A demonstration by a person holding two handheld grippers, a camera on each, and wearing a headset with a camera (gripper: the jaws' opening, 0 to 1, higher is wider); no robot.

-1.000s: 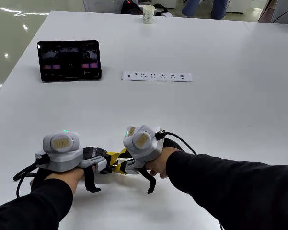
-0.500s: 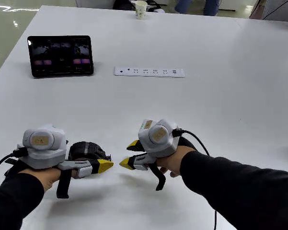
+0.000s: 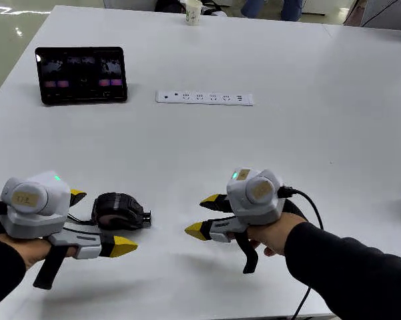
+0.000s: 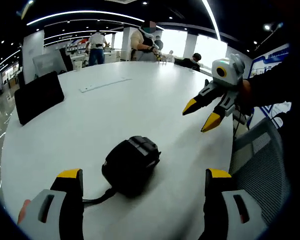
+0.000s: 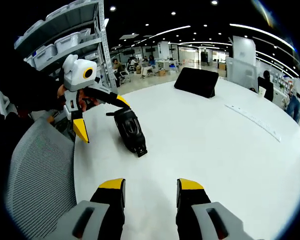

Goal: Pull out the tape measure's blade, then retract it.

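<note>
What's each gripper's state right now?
Left gripper: open, holding nothing; tape measure lies free just ahead.
Right gripper: open, empty.

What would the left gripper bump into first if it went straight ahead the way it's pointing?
Most likely the black tape measure: it lies just ahead of the left gripper, in line with the gap between its open jaws.

Counts. Counter [image 3: 287, 133]: 1. On it: tape measure [image 3: 119, 210], 1; tablet [image 3: 81, 74], 1; power strip [image 3: 204, 98], 1; cup [image 3: 193, 12], 1. Handheld tools: 2, namely left gripper [image 3: 101, 221] and right gripper [image 3: 199, 215], two jaws each.
</note>
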